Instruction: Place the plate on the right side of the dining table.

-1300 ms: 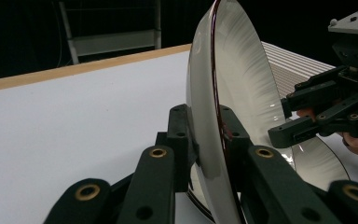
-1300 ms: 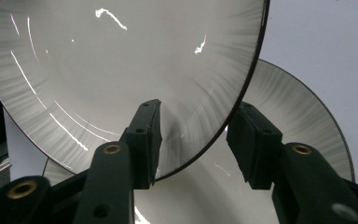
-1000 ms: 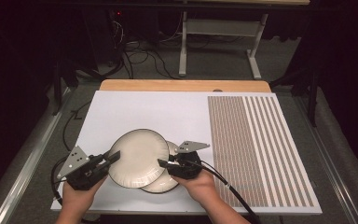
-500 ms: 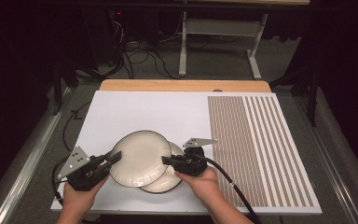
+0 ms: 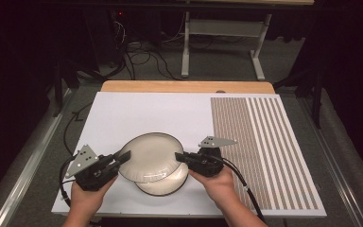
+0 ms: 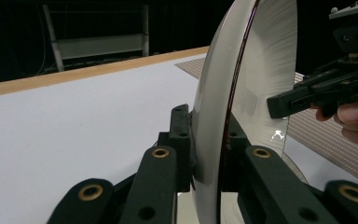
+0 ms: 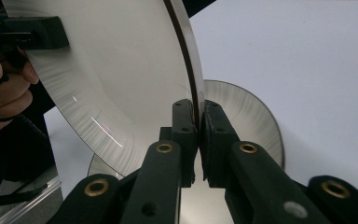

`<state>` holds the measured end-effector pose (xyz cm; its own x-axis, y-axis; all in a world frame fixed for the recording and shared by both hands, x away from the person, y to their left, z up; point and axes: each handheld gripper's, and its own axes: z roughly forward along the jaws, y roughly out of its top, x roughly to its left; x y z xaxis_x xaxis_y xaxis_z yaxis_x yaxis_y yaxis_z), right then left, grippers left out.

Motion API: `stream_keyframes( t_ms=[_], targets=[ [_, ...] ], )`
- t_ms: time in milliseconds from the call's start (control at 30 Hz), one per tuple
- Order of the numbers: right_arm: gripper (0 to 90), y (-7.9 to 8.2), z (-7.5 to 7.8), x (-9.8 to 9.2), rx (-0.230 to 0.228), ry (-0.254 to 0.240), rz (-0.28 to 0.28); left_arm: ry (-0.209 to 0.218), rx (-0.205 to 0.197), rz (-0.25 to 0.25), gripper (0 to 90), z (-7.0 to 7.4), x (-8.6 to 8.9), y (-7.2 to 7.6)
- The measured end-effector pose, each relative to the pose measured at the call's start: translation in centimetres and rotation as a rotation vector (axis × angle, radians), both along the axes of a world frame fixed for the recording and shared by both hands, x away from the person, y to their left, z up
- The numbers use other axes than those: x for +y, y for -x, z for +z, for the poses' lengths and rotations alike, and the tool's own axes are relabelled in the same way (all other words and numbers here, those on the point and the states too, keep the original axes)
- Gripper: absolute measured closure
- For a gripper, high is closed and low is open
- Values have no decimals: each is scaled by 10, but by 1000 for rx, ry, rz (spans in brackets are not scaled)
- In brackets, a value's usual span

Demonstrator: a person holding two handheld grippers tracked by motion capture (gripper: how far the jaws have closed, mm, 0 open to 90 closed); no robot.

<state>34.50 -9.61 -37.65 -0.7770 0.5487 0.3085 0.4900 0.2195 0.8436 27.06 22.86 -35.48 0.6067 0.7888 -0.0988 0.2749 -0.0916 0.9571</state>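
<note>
Left tongs (image 5: 121, 157): clenched on the upper plate (image 5: 151, 156) rim.
Right tongs (image 5: 179, 156): just closed on its opposite rim.
Lower plate (image 5: 163, 185): beneath, on the desk (image 5: 142, 113).

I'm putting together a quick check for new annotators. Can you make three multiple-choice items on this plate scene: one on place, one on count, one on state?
1. Where does the lower plate lie?
A. On the striped part of the mat
B. On the white mat, partly under the upper plate
C. On the floor

2. How many plates are in the scene?
A. One
B. Two
C. Four

3. How is the upper plate held?
A. By both grippers, one at each side of its rim
B. By the left gripper alone
C. By neither, it lies flat

Answers:
1 B: the high view shows it on the white mat, its edge peeking out below the upper plate.
2 B: two rims show, one above the other.
3 A: the left gripper and the right gripper each pinch the rim, as each gripper view shows.
</note>
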Motion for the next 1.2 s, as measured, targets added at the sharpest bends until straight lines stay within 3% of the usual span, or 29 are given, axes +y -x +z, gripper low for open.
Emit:
stream_keyframes(
  t_ms=[267,733,1200],
  targets=[
    [874,2,16,-24,-39,1,-39,25,1,-28,802,9,-22,-9],
    [875,5,30,-73,-102,18,-105,19,3,-88,801,17,-69,-28],
    [875,9,33,-137,-103,28,-200,8,58,-164,801,17,-131,-54]
  ],
)
